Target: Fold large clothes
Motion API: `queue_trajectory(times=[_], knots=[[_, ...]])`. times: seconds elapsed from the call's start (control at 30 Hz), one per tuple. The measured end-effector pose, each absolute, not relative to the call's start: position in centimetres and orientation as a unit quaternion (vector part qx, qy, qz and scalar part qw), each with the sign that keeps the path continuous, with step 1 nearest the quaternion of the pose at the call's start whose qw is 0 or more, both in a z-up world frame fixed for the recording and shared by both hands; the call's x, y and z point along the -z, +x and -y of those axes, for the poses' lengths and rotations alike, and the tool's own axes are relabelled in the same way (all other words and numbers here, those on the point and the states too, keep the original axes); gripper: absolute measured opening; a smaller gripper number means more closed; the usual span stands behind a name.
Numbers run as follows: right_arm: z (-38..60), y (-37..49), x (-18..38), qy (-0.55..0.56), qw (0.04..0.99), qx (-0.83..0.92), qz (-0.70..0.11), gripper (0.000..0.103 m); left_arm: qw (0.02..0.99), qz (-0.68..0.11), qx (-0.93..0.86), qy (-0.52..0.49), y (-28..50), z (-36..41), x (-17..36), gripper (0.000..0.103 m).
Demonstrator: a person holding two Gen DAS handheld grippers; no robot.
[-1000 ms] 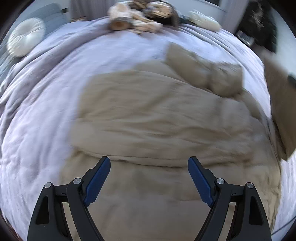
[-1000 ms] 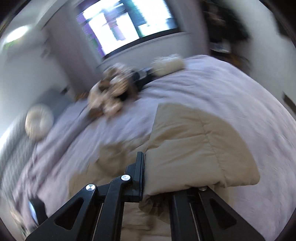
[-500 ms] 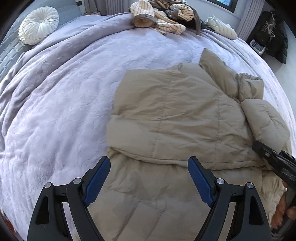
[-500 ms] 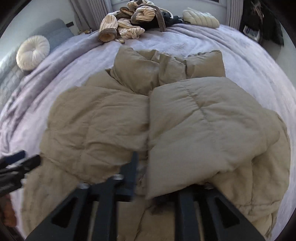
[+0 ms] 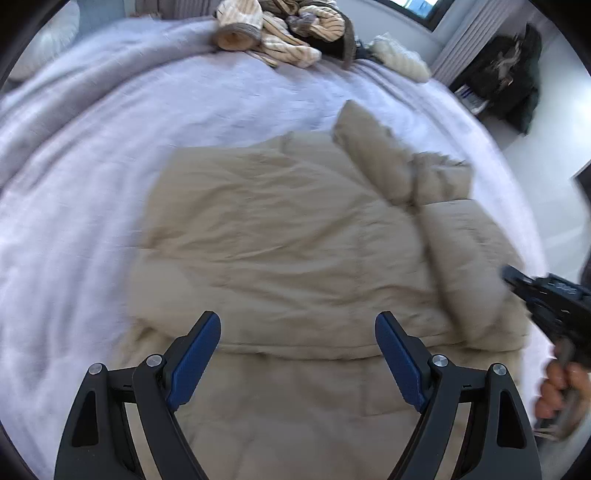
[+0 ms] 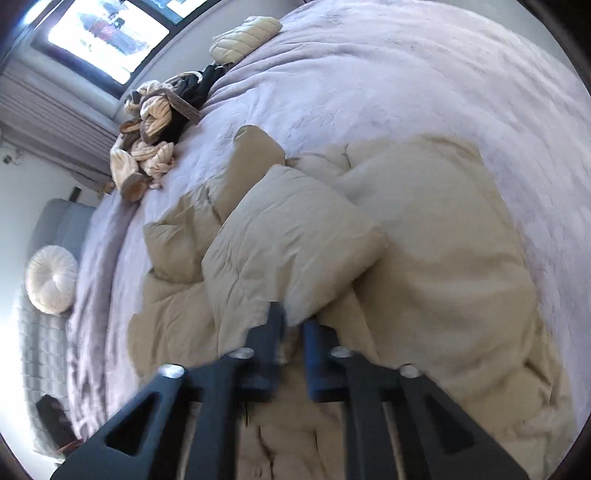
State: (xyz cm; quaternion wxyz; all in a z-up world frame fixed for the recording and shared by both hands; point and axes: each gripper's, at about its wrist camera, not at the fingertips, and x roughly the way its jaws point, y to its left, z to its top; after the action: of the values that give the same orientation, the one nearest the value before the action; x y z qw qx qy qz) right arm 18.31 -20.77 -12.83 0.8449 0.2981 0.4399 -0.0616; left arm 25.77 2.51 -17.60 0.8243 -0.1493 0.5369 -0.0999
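A beige puffer jacket (image 5: 295, 236) lies spread on the lilac bed cover (image 5: 92, 155), with one sleeve folded across its body. My left gripper (image 5: 297, 354) is open and empty above the jacket's lower part. My right gripper (image 6: 293, 332) is shut on the cuff of the right sleeve (image 6: 291, 254) and holds it over the jacket body (image 6: 454, 258). The right gripper also shows at the right edge of the left wrist view (image 5: 546, 295).
A pile of striped and dark clothes (image 5: 284, 29) lies at the far side of the bed, also in the right wrist view (image 6: 155, 140). A cream cushion (image 6: 243, 37) and a round white cushion (image 6: 51, 278) lie near the bed edges.
My right gripper has rolled and swung with the sleeve, laying it over the jacket body. My left gripper has stayed open and shifted slightly over the jacket.
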Motion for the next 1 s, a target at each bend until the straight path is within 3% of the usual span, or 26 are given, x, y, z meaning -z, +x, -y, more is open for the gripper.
queue_trajectory(times=[0.17,0.43,0.5,0.57,0.63,0.8,0.93,0.97,1.0], knots=[[14.2,20.7,10.5,0.217,0.878,-0.047,-0.424,0.008,0.781,-0.533,0.175,-0.274,27.3,-4.6,18.3,0.086],[5.2,21.4,13.8,0.151,0.843,-0.15,-0.493,0.012,0.721,-0.501,0.252,-0.407,28.8,-6.9,18.8,0.086],[4.4,21.3,15.0,0.141,0.829,-0.148,-0.521,0.024,0.715,-0.509,0.256,-0.405,29.1,-6.7,19.2,0.086],[4.7,20.2,15.2,0.147,0.82,-0.147,-0.533,0.048,0.715,-0.521,0.252,-0.392,29.2,-6.2,19.8,0.086],[6.1,19.1,14.8,0.159,0.82,-0.143,-0.531,0.059,0.71,-0.537,0.247,-0.382,29.4,-5.6,20.7,0.086],[14.5,14.2,14.9,0.223,0.811,-0.073,-0.537,0.059,0.704,-0.559,0.234,-0.371,30.1,-4.1,22.1,0.086],[24.0,11.0,16.5,0.356,0.785,0.02,-0.507,0.059,0.72,-0.556,0.228,-0.347,30.6,-2.7,21.5,0.086],[25.7,10.3,16.7,0.388,0.779,0.032,-0.491,0.059,0.724,-0.554,0.228,-0.342,30.6,-2.5,21.3,0.08],[27.4,9.8,17.0,0.422,0.774,0.044,-0.47,0.059,0.73,-0.549,0.233,-0.334,30.7,-2.1,20.8,0.06]])
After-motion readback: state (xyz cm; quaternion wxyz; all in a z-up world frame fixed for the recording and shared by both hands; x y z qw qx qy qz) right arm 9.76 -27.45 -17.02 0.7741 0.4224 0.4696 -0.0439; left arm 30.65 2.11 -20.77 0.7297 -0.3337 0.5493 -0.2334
